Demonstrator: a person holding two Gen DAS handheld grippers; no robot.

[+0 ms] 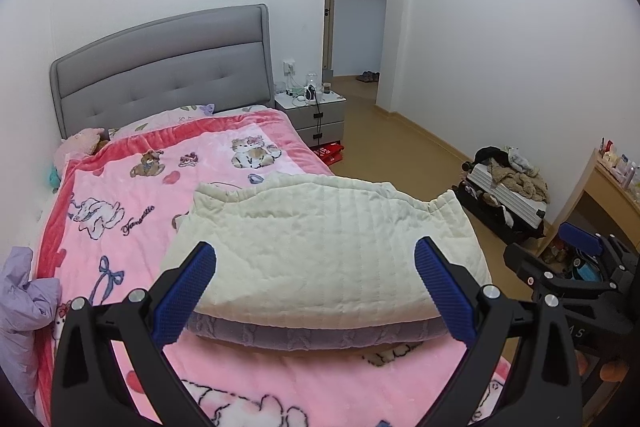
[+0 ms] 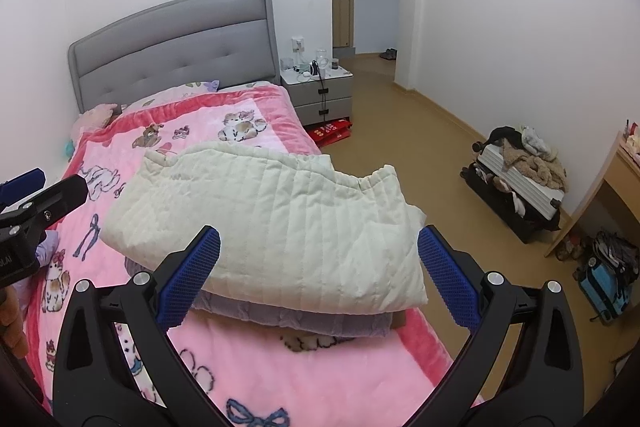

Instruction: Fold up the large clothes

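Nearest your left camera, the left gripper (image 1: 316, 269) has its blue fingers (image 1: 182, 291) spread wide with nothing between them; they hang just short of the near edge of the folded stack. Your right gripper (image 2: 319, 257) is the same: blue fingers (image 2: 448, 277) wide apart, holding nothing, poised over the near edge of the stack and not touching it as far as you can see.

The stack sits on the pink blanket (image 1: 132, 195) toward the foot of the bed, close to its right-hand edge. On top lies a cream quilted garment (image 1: 328, 247), folded into a thick pad, with its far edge wavy and slightly raised. Beneath it, flush with its near edge, lies a folded purple knitted garment (image 1: 316, 333), only its front edge showing.

From the left camera, your right gripper appears at the far right, off the side of the bed. From the right camera, your left gripper shows at the far left, above the blanket.

A crumpled lilac cloth (image 1: 24, 303) lies at the left edge of the bed. The gray headboard (image 1: 160, 67) stands against the wall, with a pillow (image 1: 168, 117) and a pink soft toy (image 1: 82, 141) in front of it. A nightstand (image 1: 314, 115) stands beside the bed, and an open suitcase (image 2: 520, 187) heaped with clothes rests on the floor by the right wall.
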